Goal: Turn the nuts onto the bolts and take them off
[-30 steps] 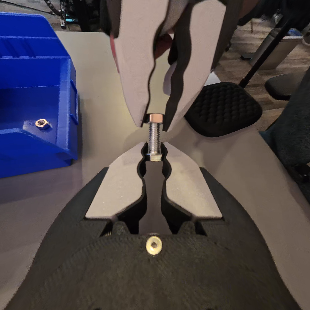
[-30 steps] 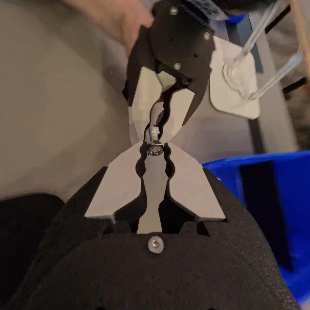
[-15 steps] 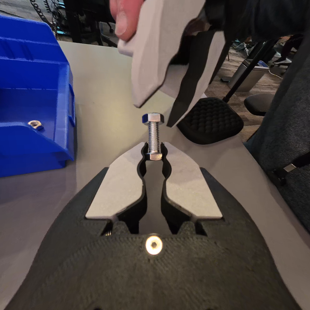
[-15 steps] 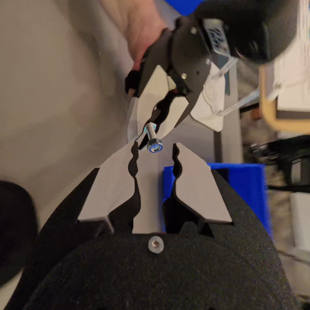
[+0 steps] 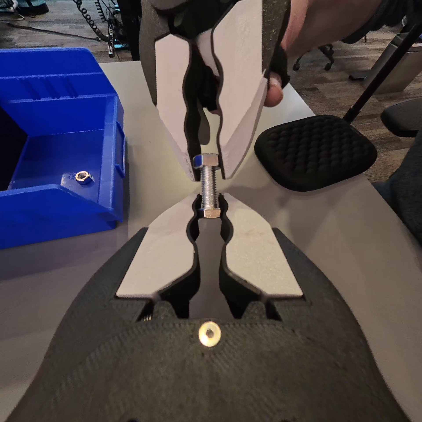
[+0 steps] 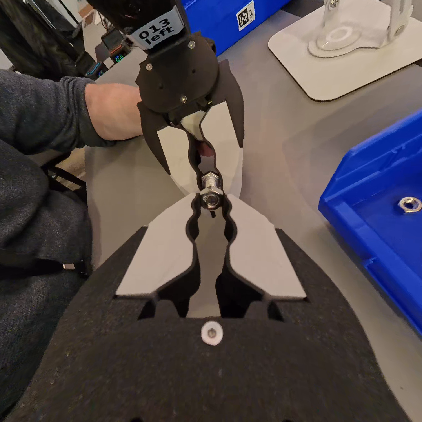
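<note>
- Left gripper (image 5: 209,206): fingers narrow, clamped on the hex head of a silver bolt (image 5: 208,186); threaded shank points away from the camera.
- Nut (image 5: 205,160) sits at the far end of the shank, held between the tips of the right gripper (image 5: 207,170), which comes in from above in the left wrist view.
- Right wrist view: right gripper (image 6: 211,201) narrow around the nut (image 6: 211,200), seen end-on; left gripper (image 6: 209,180) faces it, a hand (image 6: 114,112) behind it.
- Bolt is held clear above the grey worktop (image 5: 319,239), between the two grippers.
- Left of the grippers, a blue bin (image 5: 68,141) on the worktop; one loose nut (image 5: 82,176) lies on its floor.
- Farther right, a black textured pad (image 5: 315,151).
- Far edge, right wrist view: white base plate with a clear stand (image 6: 347,43).
</note>
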Demonstrator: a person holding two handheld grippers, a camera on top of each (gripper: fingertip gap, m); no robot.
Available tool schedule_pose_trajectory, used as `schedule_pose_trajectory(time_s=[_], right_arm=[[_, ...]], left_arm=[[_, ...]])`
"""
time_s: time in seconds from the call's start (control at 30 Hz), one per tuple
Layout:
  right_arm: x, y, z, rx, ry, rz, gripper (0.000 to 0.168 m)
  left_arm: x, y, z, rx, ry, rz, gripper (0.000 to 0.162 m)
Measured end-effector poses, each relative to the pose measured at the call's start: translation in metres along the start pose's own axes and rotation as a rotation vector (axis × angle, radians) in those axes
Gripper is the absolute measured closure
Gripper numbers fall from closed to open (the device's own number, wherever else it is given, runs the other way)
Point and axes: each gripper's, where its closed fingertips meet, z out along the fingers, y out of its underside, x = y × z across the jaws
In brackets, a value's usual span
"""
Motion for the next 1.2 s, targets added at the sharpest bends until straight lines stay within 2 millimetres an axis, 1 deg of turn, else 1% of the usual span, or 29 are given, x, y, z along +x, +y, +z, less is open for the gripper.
schedule_pose_trajectory(time_s=[0.07,0.1,0.13,0.23,0.37,0.43,0.47,0.5,0.6,0.7,0.73,0.77,0.83,0.97,1.03,1.1,1.2], right_arm=[[0.000,-0.001,0.000,-0.011,0.015,-0.048,0.151],[0.000,-0.001,0.000,-0.026,0.025,-0.091,0.151],[0.000,-0.001,0.000,-0.046,0.046,-0.170,0.151],[-0.001,-0.001,0.001,-0.140,0.142,-0.512,0.150],[0.004,0.003,0.000,-0.336,0.294,-1.085,0.151],[0.005,0.003,0.000,-0.421,0.344,-1.339,0.150],[0.006,0.003,0.000,-0.455,0.359,-1.411,0.150],[0.006,0.004,0.001,-0.470,0.358,-1.437,0.150],[0.007,0.003,0.000,-0.449,0.351,-1.397,0.150],[0.007,-0.005,-0.004,-0.390,0.378,-1.301,0.131],[0.006,-0.006,-0.006,-0.367,0.376,-1.245,0.128],[0.006,-0.007,-0.008,-0.338,0.366,-1.165,0.127],[0.005,-0.010,-0.012,-0.258,0.328,-0.947,0.127],[0.003,-0.011,-0.014,-0.082,0.174,-0.411,0.130],[0.004,-0.010,-0.013,-0.022,0.112,-0.206,0.133],[0.006,-0.003,-0.010,-0.009,0.081,-0.119,0.133],[0.006,0.005,-0.004,-0.023,0.072,-0.079,0.137]], left_arm=[[0.000,-0.001,-0.001,0.013,0.012,-0.012,0.147],[0.001,-0.001,-0.001,0.014,0.024,-0.020,0.147],[0.002,-0.001,-0.001,0.013,0.034,-0.025,0.147],[0.007,0.000,-0.001,0.030,0.099,-0.061,0.148],[0.016,0.001,-0.001,0.047,0.193,-0.105,0.148],[0.021,0.003,0.001,0.050,0.239,-0.127,0.148],[0.021,0.005,0.003,0.048,0.242,-0.132,0.148],[0.022,0.006,0.004,0.045,0.250,-0.135,0.148],[0.020,0.004,0.003,0.059,0.246,-0.141,0.148],[0.016,0.003,0.001,0.066,0.222,-0.133,0.147],[0.014,0.002,0.000,0.069,0.207,-0.130,0.147],[0.012,0.002,-0.001,0.073,0.194,-0.130,0.147],[0.008,0.000,-0.003,0.073,0.163,-0.117,0.147],[0.004,-0.001,-0.002,0.051,0.090,-0.069,0.147],[0.004,-0.002,-0.001,0.043,0.069,-0.050,0.147],[0.005,-0.002,0.001,0.033,0.062,-0.039,0.147],[0.005,-0.001,0.003,0.024,0.048,-0.029,0.147]])
